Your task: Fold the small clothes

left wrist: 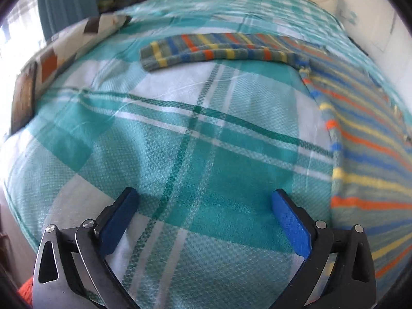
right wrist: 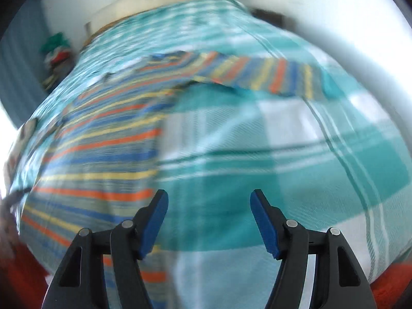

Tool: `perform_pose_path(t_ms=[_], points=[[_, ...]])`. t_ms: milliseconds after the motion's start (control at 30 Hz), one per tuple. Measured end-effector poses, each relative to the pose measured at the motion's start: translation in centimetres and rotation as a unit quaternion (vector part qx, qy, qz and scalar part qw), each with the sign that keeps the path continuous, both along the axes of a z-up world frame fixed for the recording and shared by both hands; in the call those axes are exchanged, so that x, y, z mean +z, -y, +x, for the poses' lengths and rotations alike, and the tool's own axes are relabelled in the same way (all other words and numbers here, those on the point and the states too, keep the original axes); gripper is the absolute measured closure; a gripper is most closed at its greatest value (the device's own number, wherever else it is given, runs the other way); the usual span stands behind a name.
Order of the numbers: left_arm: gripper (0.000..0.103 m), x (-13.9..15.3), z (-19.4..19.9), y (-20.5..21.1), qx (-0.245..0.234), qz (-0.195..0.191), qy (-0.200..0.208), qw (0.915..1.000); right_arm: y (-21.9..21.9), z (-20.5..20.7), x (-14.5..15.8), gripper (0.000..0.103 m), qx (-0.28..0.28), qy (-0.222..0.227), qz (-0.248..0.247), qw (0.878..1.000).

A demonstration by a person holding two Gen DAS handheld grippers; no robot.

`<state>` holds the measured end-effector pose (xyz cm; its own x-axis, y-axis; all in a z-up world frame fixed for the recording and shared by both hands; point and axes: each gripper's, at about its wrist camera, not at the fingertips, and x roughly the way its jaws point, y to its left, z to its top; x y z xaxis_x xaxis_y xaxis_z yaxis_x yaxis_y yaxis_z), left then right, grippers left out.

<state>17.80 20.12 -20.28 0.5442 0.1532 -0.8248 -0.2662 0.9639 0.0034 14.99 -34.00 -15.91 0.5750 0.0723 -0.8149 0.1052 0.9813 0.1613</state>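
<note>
Striped sweater (left wrist: pixel 360 134) lies spread on the bed (left wrist: pixel 180 154), sleeves out, unfolded; left claw (left wrist: pixel 203 200) and right claw (right wrist: pixel 208 206) both released, empty.

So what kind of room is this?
Most likely a bedroom: a bed under a teal plaid bedspread, a patterned pillow at its side, and a striped knit sweater laid out flat on it.

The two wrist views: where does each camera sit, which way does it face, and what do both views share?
Left wrist: on the left gripper, facing forward over the checked bedspread; striped garment to its right; open fingers show.
Right wrist: on the right gripper, same direction, blurred; garment to its left; open fingers show.
Shared: bedspread, garment, both sleeves spread.
</note>
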Motion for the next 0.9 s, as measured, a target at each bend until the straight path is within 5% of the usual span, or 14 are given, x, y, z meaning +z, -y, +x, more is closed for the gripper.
perform_pose_path(t_ms=[100, 200, 533, 900], points=[[0.001, 0.1, 0.2, 0.0, 0.015, -0.002, 0.000, 0.9999, 3.3, -0.3, -2.3, 0.034, -0.039, 0.000, 0.100, 0.994], [0.001, 0.2, 0.3, -0.2, 0.016, -0.009, -0.002, 0.9998, 4.2, -0.3, -2.3, 0.028, -0.043, 0.010, 0.142, 0.989], [0.001, 0.5, 0.0, 0.5, -0.007, 0.002, -0.020, 0.9998, 3.3, -0.5, -2.5, 0.026, -0.028, 0.014, 0.116, 0.993], [0.000, 0.3, 0.2, 0.6, -0.014, 0.011, -0.034, 0.9993, 1.0, -0.1, -2.8, 0.007, 0.000, 0.005, 0.068, 0.998]])
